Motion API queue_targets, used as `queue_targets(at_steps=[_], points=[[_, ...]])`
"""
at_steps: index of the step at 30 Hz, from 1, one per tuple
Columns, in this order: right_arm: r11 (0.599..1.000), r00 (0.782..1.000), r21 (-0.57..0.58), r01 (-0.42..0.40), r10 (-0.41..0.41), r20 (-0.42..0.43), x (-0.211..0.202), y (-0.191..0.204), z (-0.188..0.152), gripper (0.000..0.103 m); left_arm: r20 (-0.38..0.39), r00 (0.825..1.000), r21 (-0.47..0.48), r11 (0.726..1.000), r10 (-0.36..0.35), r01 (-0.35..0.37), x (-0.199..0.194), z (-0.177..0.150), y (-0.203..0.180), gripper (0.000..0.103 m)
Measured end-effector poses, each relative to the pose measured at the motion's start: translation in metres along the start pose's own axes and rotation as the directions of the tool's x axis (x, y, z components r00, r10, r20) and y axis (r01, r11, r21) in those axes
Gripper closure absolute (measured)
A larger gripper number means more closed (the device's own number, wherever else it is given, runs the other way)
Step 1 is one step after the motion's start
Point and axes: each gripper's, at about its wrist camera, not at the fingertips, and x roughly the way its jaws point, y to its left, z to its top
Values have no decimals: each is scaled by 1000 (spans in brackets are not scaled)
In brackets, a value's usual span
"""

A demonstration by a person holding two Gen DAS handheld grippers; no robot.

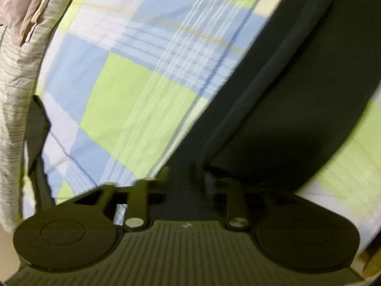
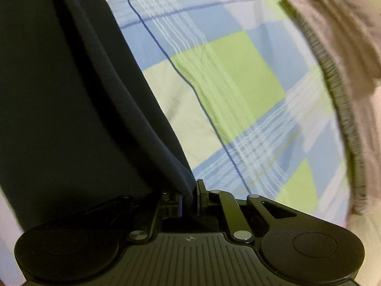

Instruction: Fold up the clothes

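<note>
We judge this to be a home bedroom. The working surface in both wrist views is a bed covered by a checked bed sheet [image 1: 133,90] in pale green, light blue and white, crossed by thin dark blue and white lines. We note soft bedding at its edge: a pale striped quilt [image 1: 16,100] in the left view, and a pinkish blanket with a grey ribbed border [image 2: 338,66] in the right view.

Dark navy garment [image 2: 59,95], green-blue checked sheet [image 2: 226,71]
</note>
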Motion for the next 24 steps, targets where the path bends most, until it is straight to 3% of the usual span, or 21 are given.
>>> queue_targets(at_steps=[2,7,12,14,16,19,24], points=[[1000,1000,29,-9,10,-15,13,-3,4,89,-12,1000,-27,1000,13,-13,5,5,5,57],[985,998,170,11,-22,63,4,-21,7,67,-2,1000,-112,993,21,-21,-7,7,16,56],[953,989,304,-10,-36,143,-17,-34,10,66,20,999,-182,983,33,-29,-30,-9,18,52],[937,983,347,-32,-33,179,-28,-27,13,66,34,999,-228,973,34,-25,-41,-20,19,43],[923,977,381,-57,-27,211,-40,-16,16,66,53,998,-273,962,24,-8,-51,-36,20,40],[906,968,411,-106,0,250,-59,9,25,66,82,997,-320,947,6,20,-64,-64,22,39],[865,944,440,-240,102,314,-90,71,60,66,66,996,-405,914,56,-24,-59,-114,42,40]])
